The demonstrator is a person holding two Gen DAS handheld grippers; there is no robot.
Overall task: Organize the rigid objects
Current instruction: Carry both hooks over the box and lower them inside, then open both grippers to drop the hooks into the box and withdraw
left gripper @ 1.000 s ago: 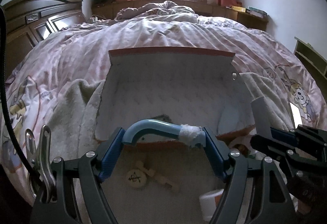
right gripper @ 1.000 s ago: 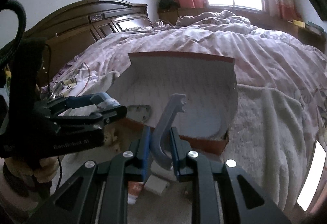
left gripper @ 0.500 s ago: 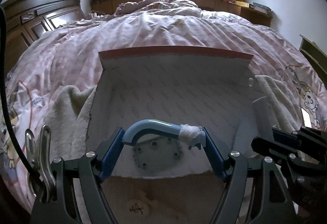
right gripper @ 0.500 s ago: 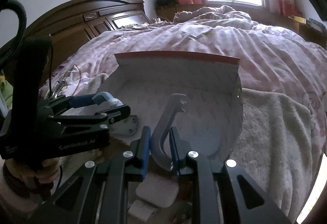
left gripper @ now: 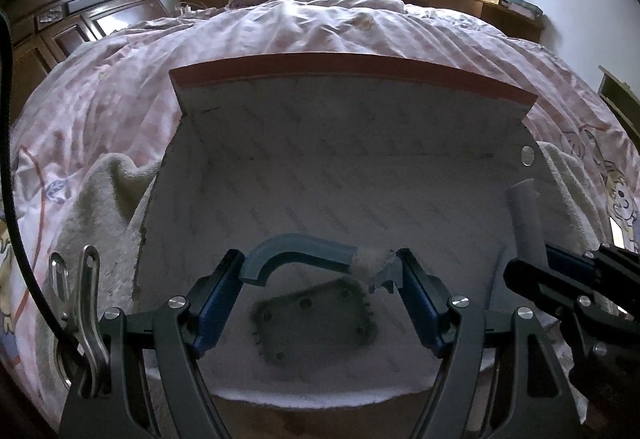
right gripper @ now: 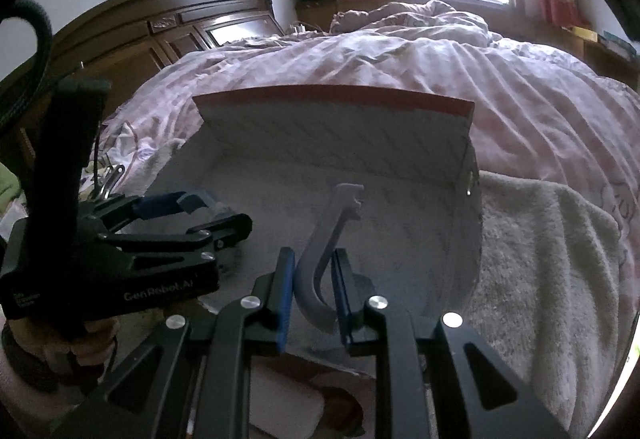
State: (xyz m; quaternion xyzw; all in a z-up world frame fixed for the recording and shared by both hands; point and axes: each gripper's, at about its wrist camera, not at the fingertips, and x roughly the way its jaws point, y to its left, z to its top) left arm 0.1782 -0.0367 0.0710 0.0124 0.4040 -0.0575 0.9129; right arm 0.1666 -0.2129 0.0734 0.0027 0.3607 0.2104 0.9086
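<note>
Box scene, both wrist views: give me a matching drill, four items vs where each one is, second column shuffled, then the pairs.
Items:
1. blue curved part
2. grey curved part
3. grey plate
4. towel

Places:
A. flat on the floor of the box
B. clamped endwise in the left gripper
C. spread on the bed beside the box
D. pinched in the right gripper

Pairs: 1-B, 2-D, 3-A, 4-C
</note>
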